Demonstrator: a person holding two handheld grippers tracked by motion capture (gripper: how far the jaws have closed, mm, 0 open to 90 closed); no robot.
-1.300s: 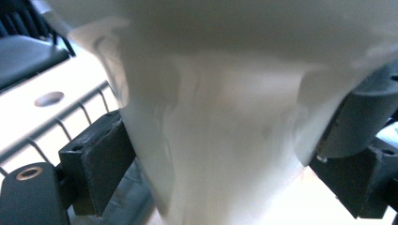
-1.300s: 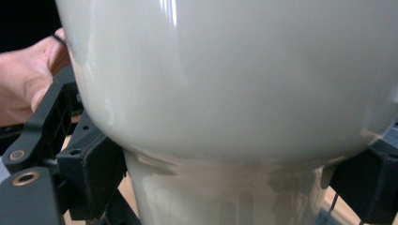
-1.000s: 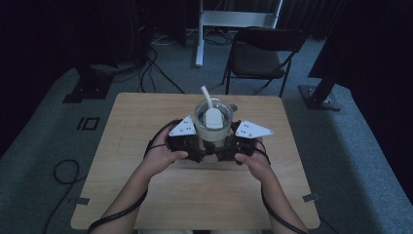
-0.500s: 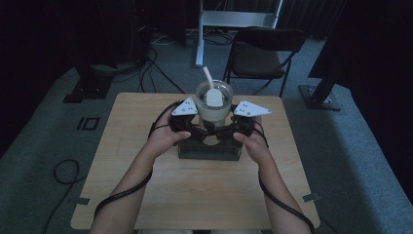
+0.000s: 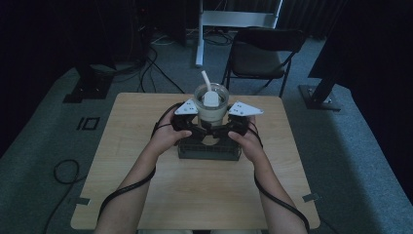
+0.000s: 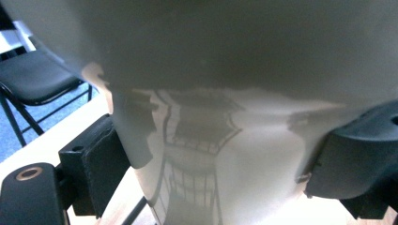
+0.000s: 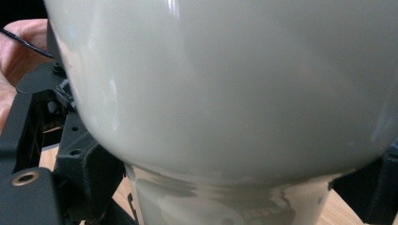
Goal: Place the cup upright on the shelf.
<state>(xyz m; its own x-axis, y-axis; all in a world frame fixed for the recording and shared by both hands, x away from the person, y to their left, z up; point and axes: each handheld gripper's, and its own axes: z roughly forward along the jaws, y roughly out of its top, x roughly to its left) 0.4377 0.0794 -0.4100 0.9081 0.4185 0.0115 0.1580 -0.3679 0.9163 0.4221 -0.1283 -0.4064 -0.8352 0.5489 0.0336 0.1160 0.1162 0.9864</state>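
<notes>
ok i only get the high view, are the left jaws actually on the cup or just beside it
observer: on it. In the left gripper view the left gripper has the cup between its jaws, with the pads pressed against the narrow lower part.
operator: and the right one
observer: the right gripper also has a jaw on each side of the cup's narrow base, under the wide upper part.

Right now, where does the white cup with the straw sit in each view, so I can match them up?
High view: the white cup sits centre, between both grippers, above the dark basket.
Left gripper view: its lower wall sits between the black jaws.
Right gripper view: its bulging side looms close.
Shared landmark: the wooden table.
</notes>
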